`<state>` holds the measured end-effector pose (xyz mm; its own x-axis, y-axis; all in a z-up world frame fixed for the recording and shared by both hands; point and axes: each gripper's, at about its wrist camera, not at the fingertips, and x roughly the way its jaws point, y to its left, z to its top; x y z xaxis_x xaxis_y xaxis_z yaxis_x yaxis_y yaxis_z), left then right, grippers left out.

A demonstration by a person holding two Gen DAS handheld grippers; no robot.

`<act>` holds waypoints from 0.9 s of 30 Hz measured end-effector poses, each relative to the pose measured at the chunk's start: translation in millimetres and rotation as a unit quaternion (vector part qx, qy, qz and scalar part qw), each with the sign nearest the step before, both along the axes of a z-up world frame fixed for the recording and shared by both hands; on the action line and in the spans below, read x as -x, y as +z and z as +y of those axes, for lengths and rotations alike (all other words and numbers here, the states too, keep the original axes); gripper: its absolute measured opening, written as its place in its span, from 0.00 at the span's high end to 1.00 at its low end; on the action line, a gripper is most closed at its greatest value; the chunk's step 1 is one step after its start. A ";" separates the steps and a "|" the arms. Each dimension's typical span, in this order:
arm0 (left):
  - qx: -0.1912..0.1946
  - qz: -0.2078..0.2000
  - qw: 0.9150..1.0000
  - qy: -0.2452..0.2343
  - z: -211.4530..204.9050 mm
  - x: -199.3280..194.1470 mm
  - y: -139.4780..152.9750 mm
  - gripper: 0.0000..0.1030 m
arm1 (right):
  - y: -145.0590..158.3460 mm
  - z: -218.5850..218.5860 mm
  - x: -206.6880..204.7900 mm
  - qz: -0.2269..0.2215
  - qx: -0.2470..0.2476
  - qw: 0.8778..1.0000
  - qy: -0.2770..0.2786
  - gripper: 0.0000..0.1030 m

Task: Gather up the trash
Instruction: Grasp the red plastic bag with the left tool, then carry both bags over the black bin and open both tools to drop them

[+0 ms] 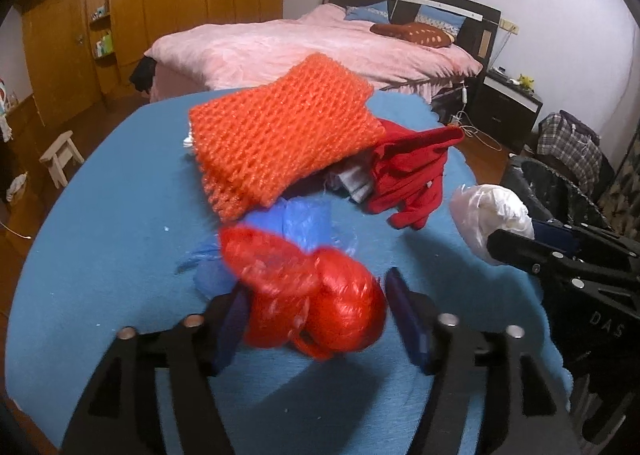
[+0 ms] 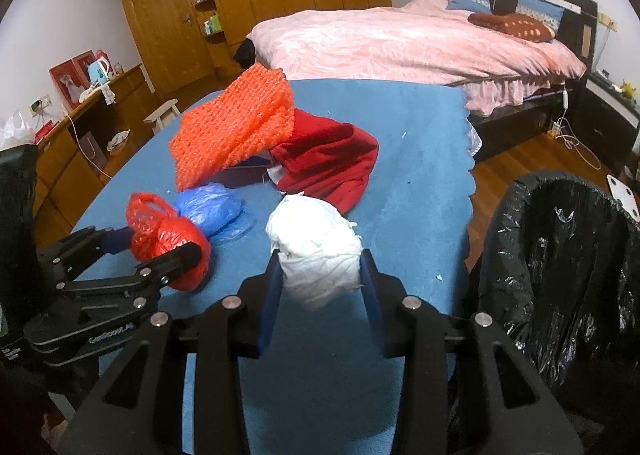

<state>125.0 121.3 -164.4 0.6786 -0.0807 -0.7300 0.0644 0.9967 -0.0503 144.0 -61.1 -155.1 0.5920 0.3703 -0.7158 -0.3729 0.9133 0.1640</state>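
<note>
Three crumpled plastic bags show here: one red bag (image 1: 308,295), one blue bag (image 2: 212,211) and one white bag (image 2: 316,251). There is one orange mesh sheet (image 1: 276,131), one dark red garment (image 2: 328,163) and one bin lined with a black bag (image 2: 568,255). All but the bin are over the desk (image 2: 408,175), which is covered in blue cloth.

The left claw (image 1: 316,323) has the red bag between its two fingers. In the left wrist view the blue pad (image 1: 408,319) on the right side stands slightly apart from the bag, while the other pad presses into it; in the right wrist view the fingers look closed on the bag. So the claw is partly closed around it, and how firm the grip is I cannot tell. The red bag sits just in front of the blue bag, which lies on the desk under the low edge of the orange mesh sheet.

The right claw (image 2: 320,287) is closed on the white bag, both blue pads squeezing its lower sides, and the bag bulges out ahead of the fingertips. It is held near the desk's right edge, with the bin just beside it to the right, off the desk. The garment lies behind the white bag, partly under the mesh sheet.
</note>
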 end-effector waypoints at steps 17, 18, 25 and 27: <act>0.015 0.001 1.000 0.010 -4.5 8.0 -8.8 0.64 | 2.8 -3.8 8.2 -0.004 0.000 1.000 0.000 0.64; 0.017 0.003 1.000 0.010 -4.8 7.3 -9.9 0.66 | 3.3 -4.3 8.6 -0.004 0.000 1.000 -0.001 0.64; 0.029 -0.012 0.999 -0.008 -10.1 16.2 3.3 0.82 | 12.3 -9.0 12.0 -0.014 -0.006 1.000 -0.003 0.64; 0.030 -0.020 0.999 -0.013 -13.1 18.7 9.8 0.85 | 15.8 -11.0 14.0 -0.018 -0.008 1.000 -0.004 0.64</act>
<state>106.3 108.1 -154.6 0.7047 -0.1423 -0.6951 0.0938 0.9898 -0.1075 130.0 -72.1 -139.3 0.6202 0.3769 -0.6880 -0.3724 0.9134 0.1646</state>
